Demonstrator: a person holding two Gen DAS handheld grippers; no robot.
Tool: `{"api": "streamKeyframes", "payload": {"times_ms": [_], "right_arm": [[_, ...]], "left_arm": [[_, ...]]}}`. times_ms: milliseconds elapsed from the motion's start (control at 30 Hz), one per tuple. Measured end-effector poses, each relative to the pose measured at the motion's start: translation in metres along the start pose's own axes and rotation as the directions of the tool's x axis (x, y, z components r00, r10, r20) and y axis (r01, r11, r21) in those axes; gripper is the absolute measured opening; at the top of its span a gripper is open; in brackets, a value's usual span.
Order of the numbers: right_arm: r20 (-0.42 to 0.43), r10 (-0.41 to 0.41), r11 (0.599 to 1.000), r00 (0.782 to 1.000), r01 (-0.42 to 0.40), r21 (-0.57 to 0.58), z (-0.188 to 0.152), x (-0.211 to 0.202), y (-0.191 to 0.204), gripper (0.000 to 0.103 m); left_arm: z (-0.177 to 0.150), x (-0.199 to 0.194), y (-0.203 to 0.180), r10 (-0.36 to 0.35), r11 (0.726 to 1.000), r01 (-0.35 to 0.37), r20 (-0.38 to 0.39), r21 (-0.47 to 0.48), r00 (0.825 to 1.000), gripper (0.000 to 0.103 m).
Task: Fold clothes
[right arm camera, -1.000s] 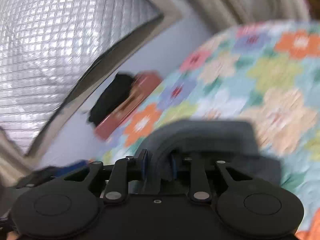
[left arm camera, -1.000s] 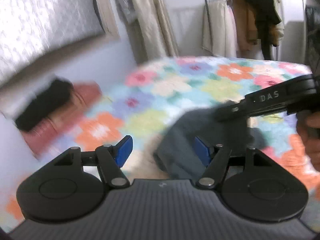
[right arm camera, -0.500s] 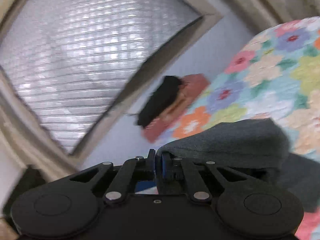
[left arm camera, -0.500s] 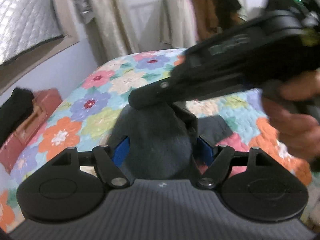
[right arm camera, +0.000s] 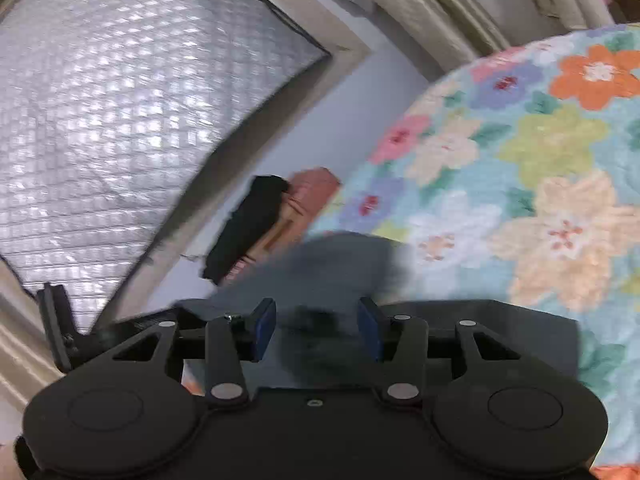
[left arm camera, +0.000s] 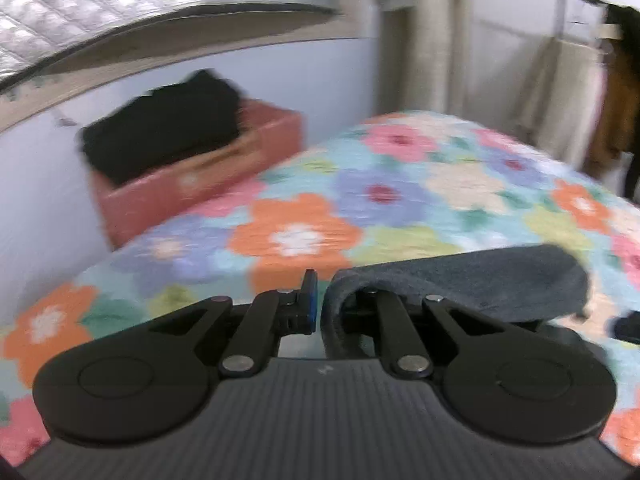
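A dark grey garment (left arm camera: 472, 284) hangs over the flower-patterned bedspread (left arm camera: 400, 208). My left gripper (left arm camera: 322, 304) is shut on one edge of it; the cloth drapes over the right finger and hides it. In the right wrist view the same grey garment (right arm camera: 320, 264) is blurred just beyond my right gripper (right arm camera: 316, 328), which is open with its blue pads (right arm camera: 264, 324) apart and nothing between them. The left gripper (right arm camera: 56, 328) shows at the far left edge of that view.
A red-brown box (left arm camera: 208, 176) with folded black clothes (left arm camera: 160, 132) on it stands by the wall at the bed's far left. A quilted silver window cover (right arm camera: 120, 100) is behind. Curtains (left arm camera: 436, 40) and a rack of hanging clothes (left arm camera: 608, 92) stand beyond the bed.
My left gripper was open and has shut on the grey garment's edge. My right gripper was shut on the garment and has opened, letting it go.
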State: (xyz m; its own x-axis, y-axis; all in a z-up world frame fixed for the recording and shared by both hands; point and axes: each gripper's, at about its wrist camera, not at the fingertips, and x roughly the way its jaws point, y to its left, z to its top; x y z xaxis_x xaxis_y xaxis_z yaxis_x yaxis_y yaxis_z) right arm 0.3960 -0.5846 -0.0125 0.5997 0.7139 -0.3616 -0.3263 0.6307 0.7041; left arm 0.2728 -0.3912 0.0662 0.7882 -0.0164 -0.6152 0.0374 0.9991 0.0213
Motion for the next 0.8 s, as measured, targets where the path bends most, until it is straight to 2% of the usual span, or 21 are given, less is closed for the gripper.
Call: {"api": "streamKeyframes", "payload": {"times_ms": [67,100,200,333,400,500,567,600,667,700,733,767,800], "right_arm": [[-0.037,-0.045,0.999,0.998,0.045,0.004,-0.004,0.000,-0.002,0.054],[-0.073,-0.064,0.998,0.995,0.064,-0.002,-0.008,0.000,-0.003,0.057],[-0.163,-0.147,0.980,0.976,0.123,-0.154,-0.020,0.014,0.014,0.059],[-0.171,-0.279,0.923,0.945,0.214,-0.321,-0.034,0.033,0.026,0.063],[-0.187,-0.317,0.903,0.930,0.236,-0.358,-0.039,0.040,0.022,0.065],[-0.193,-0.374,0.883,0.907,0.285,-0.372,-0.042,0.049,0.014,0.067],[-0.179,-0.417,0.865,0.891,0.329,-0.378,-0.043,0.054,0.006,0.068],[-0.163,-0.443,0.852,0.881,0.358,-0.381,-0.044,0.056,0.003,0.071],[-0.135,-0.471,0.836,0.872,0.392,-0.384,-0.046,0.059,-0.001,0.072],[-0.122,-0.470,0.833,0.874,0.393,-0.389,-0.046,0.060,-0.001,0.072],[-0.109,-0.459,0.833,0.882,0.384,-0.398,-0.045,0.060,0.000,0.072],[-0.096,-0.448,0.832,0.889,0.375,-0.408,-0.044,0.059,0.001,0.070],[-0.082,-0.437,0.828,0.896,0.365,-0.427,-0.043,0.059,0.003,0.060]], "left_arm": [[-0.004,0.004,0.014,0.071,0.997,-0.071,0.000,0.017,0.997,0.009],[-0.005,0.004,0.023,0.085,0.996,-0.085,-0.004,0.002,0.996,0.009],[-0.009,0.005,0.044,0.101,0.994,-0.102,-0.022,-0.047,0.995,0.009],[-0.016,0.005,0.061,0.153,0.988,-0.153,0.010,-0.007,0.988,0.009],[-0.022,0.013,0.070,0.172,0.985,-0.171,-0.011,0.013,0.985,0.009],[-0.039,0.037,0.090,0.179,0.983,-0.182,-0.159,-0.004,0.971,0.011],[-0.052,0.051,0.095,0.189,0.982,-0.188,-0.235,0.028,0.953,0.017],[-0.057,0.054,0.094,0.199,0.980,-0.187,-0.245,0.071,0.949,0.020],[-0.061,0.051,0.090,0.201,0.976,-0.176,-0.223,0.124,0.954,0.026],[-0.062,0.048,0.089,0.190,0.978,-0.165,-0.211,0.132,0.959,0.029],[-0.060,0.042,0.089,0.161,0.984,-0.140,-0.209,0.114,0.964,0.041],[-0.058,0.038,0.091,0.119,0.991,-0.104,-0.213,0.079,0.970,0.060],[-0.056,0.032,0.094,0.076,0.997,-0.069,-0.213,0.040,0.974,0.066]]}}
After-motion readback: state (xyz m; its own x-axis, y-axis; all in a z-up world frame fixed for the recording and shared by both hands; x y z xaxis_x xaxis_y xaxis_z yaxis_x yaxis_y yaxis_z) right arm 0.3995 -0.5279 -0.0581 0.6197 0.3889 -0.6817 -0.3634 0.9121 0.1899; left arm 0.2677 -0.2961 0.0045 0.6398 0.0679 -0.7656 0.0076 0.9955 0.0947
